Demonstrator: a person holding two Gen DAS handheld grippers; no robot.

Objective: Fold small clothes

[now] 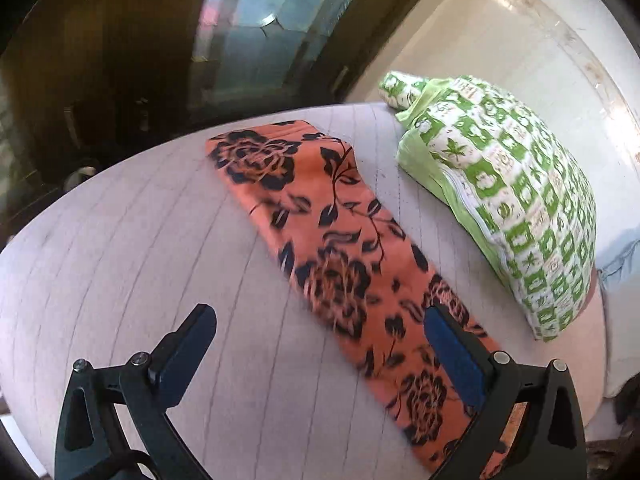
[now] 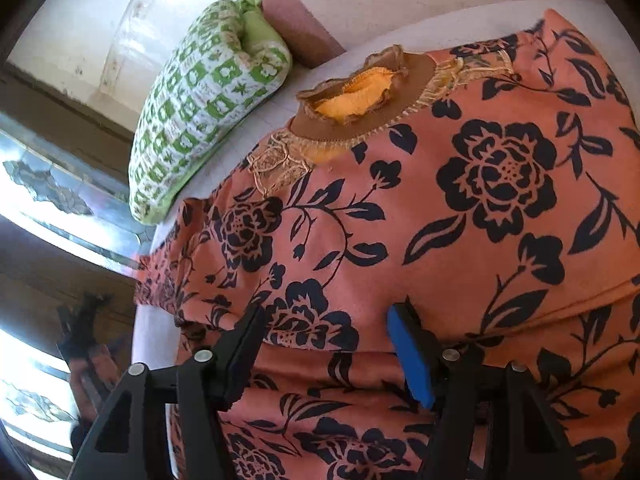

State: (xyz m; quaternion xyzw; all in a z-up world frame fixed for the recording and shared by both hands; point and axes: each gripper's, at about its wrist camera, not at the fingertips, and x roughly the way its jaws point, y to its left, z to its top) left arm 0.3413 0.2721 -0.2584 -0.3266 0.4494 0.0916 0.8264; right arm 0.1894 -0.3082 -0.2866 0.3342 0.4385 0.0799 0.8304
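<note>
An orange garment with black flower print (image 1: 332, 240) lies flat as a long strip on a pale striped mattress (image 1: 120, 240). My left gripper (image 1: 320, 320) is open just above its near end; one finger (image 1: 456, 348) is over the cloth, the other over bare mattress. In the right wrist view the same garment (image 2: 460, 208) fills the frame, with a brown neckline and yellow lining (image 2: 360, 88) at the far end. A fold edge runs across near my right gripper (image 2: 328, 316), which is open right above the cloth and holds nothing.
A green and white patterned pillow (image 1: 520, 200) lies right of the garment, also in the right wrist view (image 2: 200, 92). A white wall (image 1: 520, 20) is behind it. The mattress edge (image 1: 80, 168) drops off toward a dark wooden door and window (image 1: 256, 20).
</note>
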